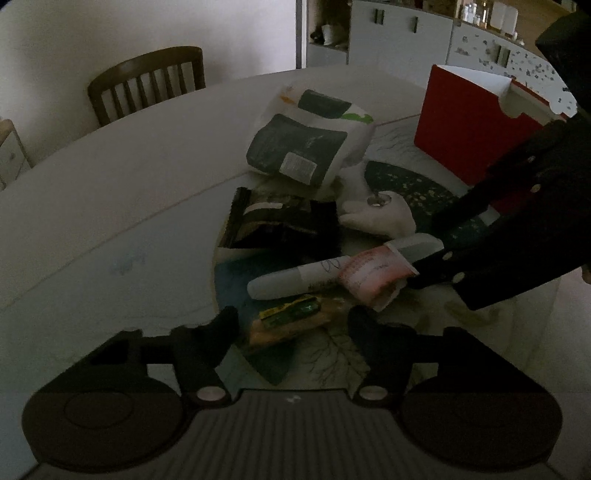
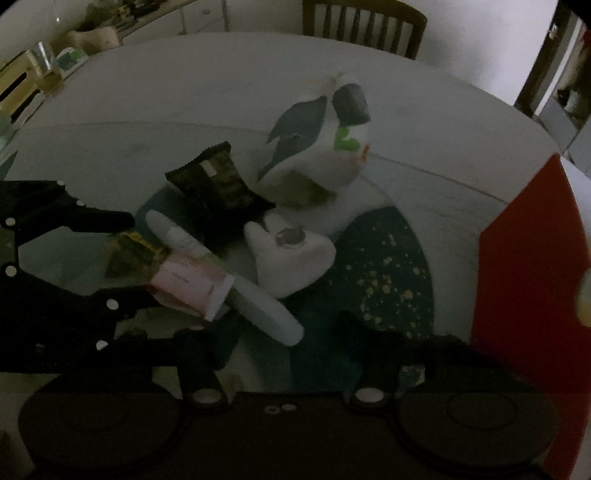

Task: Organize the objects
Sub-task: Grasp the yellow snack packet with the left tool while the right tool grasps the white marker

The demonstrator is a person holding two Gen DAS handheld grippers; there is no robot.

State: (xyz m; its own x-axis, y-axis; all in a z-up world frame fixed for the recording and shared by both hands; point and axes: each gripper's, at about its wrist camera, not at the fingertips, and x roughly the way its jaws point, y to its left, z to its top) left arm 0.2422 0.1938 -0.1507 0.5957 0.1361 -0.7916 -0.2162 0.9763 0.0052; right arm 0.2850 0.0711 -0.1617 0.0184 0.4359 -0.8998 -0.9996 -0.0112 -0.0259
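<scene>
A pile of items lies on a round placemat (image 1: 424, 188) on the white table (image 1: 110, 192): a white tube (image 1: 295, 277) wrapped with a pink packet (image 1: 373, 275), a yellow-green snack bar (image 1: 295, 317), a black snack bag (image 1: 280, 221), a white pouch with a cap (image 1: 380, 212), and a large white-and-green bag (image 1: 303, 144). My left gripper (image 1: 291, 325) is open just above the snack bar. My right gripper (image 2: 284, 336) is open over the near end of the tube (image 2: 266, 314). The red box (image 1: 469, 125) stands at the right.
A wooden chair (image 1: 147, 81) stands behind the table. The red box (image 2: 532, 258) fills the right edge of the right wrist view. Cabinets and shelves with clutter (image 1: 399, 33) line the far wall. The left gripper's arm (image 2: 55, 258) reaches in from the left.
</scene>
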